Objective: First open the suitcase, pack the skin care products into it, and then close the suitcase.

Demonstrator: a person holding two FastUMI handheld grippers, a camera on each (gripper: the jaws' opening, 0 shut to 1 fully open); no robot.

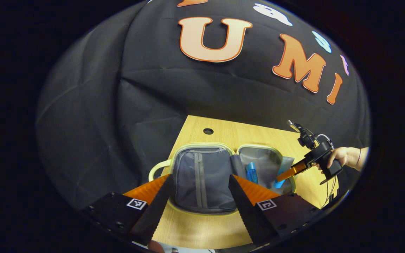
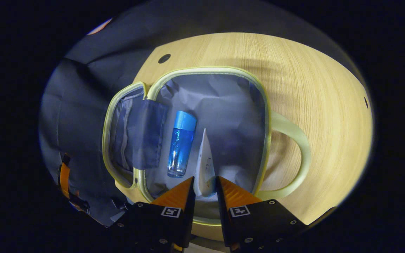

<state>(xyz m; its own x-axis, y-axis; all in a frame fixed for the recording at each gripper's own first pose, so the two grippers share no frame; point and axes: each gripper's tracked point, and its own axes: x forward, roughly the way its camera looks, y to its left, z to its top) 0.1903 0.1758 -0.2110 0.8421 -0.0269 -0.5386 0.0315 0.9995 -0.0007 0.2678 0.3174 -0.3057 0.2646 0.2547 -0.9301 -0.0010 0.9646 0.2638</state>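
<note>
A small pale-green suitcase (image 1: 202,146) lies open flat on the wooden table, both grey-lined halves up. A blue bottle (image 2: 180,144) lies in the half with the handle (image 2: 294,137), also visible as the blue bottle (image 1: 251,172). My right gripper (image 2: 205,184) is shut on a white tube (image 2: 204,165), holding it over that lining beside the bottle. In the left gripper view the right gripper (image 1: 287,173), held by a hand, reaches into that half. My left gripper (image 1: 199,182) stands open above the near edge of the zip-pocket half (image 1: 200,179), holding nothing.
The wooden table (image 2: 311,88) has a round cable hole (image 1: 208,131) behind the suitcase. The black cloth wall hangs close behind and to the left. A second handle (image 1: 156,168) sticks out on the suitcase's left side.
</note>
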